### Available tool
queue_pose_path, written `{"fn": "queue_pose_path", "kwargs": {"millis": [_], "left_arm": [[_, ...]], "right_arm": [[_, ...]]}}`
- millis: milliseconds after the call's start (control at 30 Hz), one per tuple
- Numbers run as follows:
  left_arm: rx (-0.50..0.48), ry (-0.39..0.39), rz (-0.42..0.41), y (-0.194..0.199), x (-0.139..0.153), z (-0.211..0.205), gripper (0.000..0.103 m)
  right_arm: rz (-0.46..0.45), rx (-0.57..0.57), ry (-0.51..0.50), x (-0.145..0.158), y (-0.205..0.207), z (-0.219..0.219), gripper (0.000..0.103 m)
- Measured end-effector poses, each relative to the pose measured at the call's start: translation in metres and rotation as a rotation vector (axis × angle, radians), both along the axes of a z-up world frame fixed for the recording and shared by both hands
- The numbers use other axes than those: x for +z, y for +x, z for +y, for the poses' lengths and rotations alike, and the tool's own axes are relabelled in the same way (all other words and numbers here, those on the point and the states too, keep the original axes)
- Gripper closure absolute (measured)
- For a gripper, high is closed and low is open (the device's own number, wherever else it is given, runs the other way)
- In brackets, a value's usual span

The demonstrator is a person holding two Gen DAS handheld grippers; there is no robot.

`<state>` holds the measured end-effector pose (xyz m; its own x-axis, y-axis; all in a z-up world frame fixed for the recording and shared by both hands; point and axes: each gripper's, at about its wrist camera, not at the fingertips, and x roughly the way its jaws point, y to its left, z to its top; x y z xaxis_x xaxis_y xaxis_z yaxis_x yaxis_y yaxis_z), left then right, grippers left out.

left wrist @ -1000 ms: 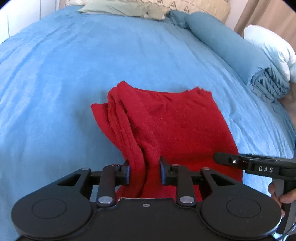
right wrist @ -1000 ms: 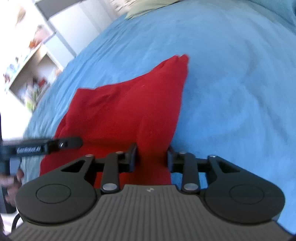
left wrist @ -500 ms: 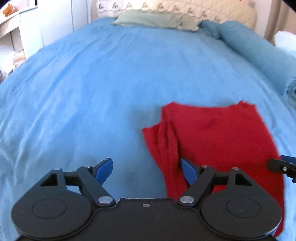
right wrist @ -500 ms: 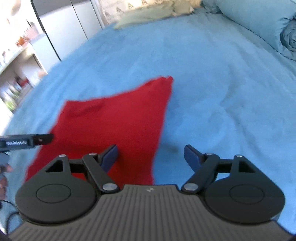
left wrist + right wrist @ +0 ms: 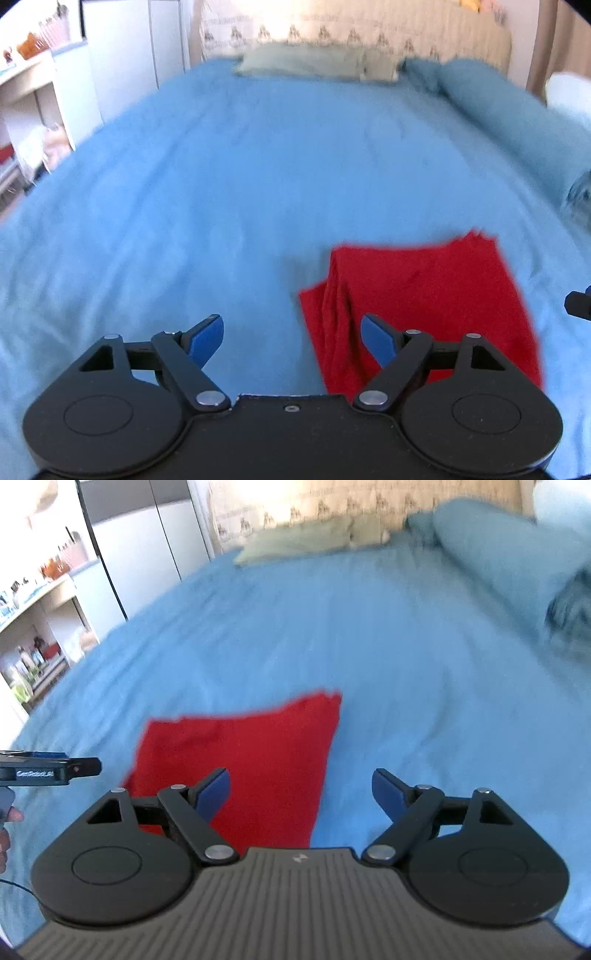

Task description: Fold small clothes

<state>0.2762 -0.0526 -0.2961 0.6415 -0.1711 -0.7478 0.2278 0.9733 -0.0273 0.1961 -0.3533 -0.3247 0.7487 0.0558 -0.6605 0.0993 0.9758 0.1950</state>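
A small red garment (image 5: 424, 295) lies folded flat on the blue bedspread, with a bunched ridge along its left edge. It also shows in the right wrist view (image 5: 255, 753). My left gripper (image 5: 291, 338) is open and empty, above the garment's near left edge. My right gripper (image 5: 301, 794) is open and empty, above the garment's near right edge. The left gripper's finger shows at the left edge of the right wrist view (image 5: 55, 768). The right gripper's tip shows at the right edge of the left wrist view (image 5: 580, 304).
The blue bedspread (image 5: 221, 184) stretches far ahead. A green pillow (image 5: 317, 64) lies at the headboard. A rolled blue duvet (image 5: 517, 122) runs along the right side. White shelves and cupboards (image 5: 48, 620) stand left of the bed.
Both grippers have let go of the red garment and opened. Both have drawn back and lifted, so the garment now lies flat on the bed.
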Motion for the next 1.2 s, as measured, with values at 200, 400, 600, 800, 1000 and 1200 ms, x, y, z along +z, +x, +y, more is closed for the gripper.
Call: {"fn": "queue_pose_path", "kwargs": {"millis": [200,400,600,800,1000,1200], "left_arm": [[0.026,-0.091,-0.063,-0.06,0.116,0.016,0.0],[0.028,-0.077,-0.074,-0.127,0.215,0.021,0.0],[0.01,-0.018,0.041,-0.172,0.27,0.019,0.0],[-0.017,0.074,0.127,-0.214,0.285,0.009,0.0],[-0.013,0.1,0.163,-0.242,0.283,0.007,0.0],[-0.009,0.096,0.162,-0.255,0.287,0.007,0.0]], "right_arm": [[-0.057,-0.002,-0.043,0.108,-0.049,0.011,0.0],[-0.073,-0.073,-0.095,0.212,-0.109,0.03,0.0],[0.068,-0.145,-0.154,0.285,-0.163,0.048,0.0],[0.201,-0.139,-0.146,0.321,-0.205,0.067,0.0],[0.293,-0.153,-0.147,0.32,-0.239,0.084,0.0],[0.343,-0.156,-0.153,0.313,-0.259,0.094,0.0]]}}
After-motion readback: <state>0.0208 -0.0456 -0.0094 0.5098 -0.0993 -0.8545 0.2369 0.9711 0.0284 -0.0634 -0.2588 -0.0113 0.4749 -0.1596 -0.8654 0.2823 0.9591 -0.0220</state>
